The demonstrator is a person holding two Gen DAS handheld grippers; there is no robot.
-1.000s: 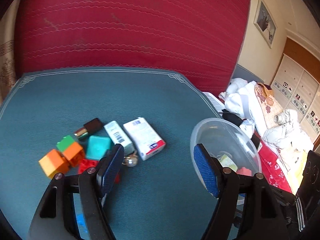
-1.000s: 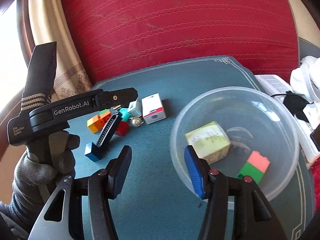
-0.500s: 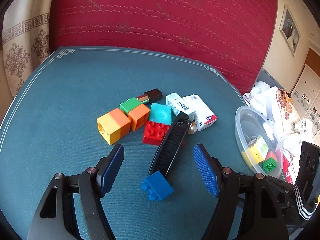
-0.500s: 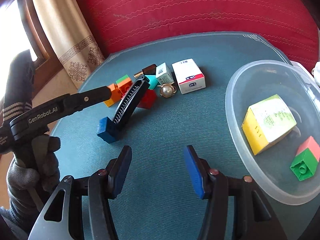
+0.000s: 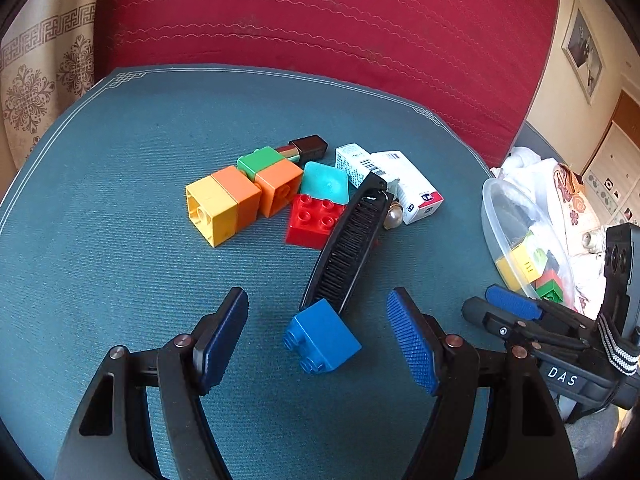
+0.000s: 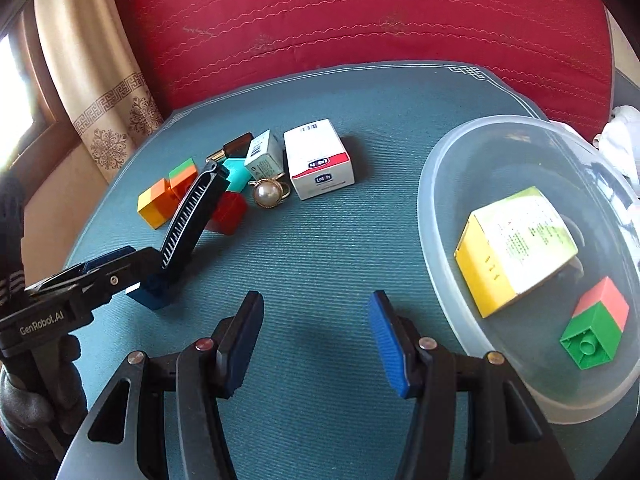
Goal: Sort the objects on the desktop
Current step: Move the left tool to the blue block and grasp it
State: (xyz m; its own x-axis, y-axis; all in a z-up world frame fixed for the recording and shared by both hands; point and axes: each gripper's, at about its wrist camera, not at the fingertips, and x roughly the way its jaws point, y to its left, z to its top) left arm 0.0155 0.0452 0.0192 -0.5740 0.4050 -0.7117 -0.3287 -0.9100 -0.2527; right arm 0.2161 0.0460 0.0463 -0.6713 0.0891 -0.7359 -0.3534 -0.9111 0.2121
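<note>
Between the parted, empty pads of the left gripper (image 5: 318, 336) a blue brick (image 5: 322, 336) is lying tilted on the mat (image 5: 120, 260), likely light, rigid, slick plastic, best pinched across flat sides, comb (image 5: 352, 248) leaning against it.

The left claw (image 5: 318, 334), black with two blue ribbed pads, points forward and down toward the bench, and its jaws stand well apart. No pad presses on anything. In the right wrist view this claw (image 6: 120, 270) comes in from the left edge, and a hand in a dark grey glove (image 6: 38, 392) grips its black handle from below. The right claw (image 6: 316, 338), of the same black and blue build, also tilts downward. Its jaws are parted with only empty space between them. In the left wrist view its tips (image 5: 508, 306) show at the right edge.
</note>
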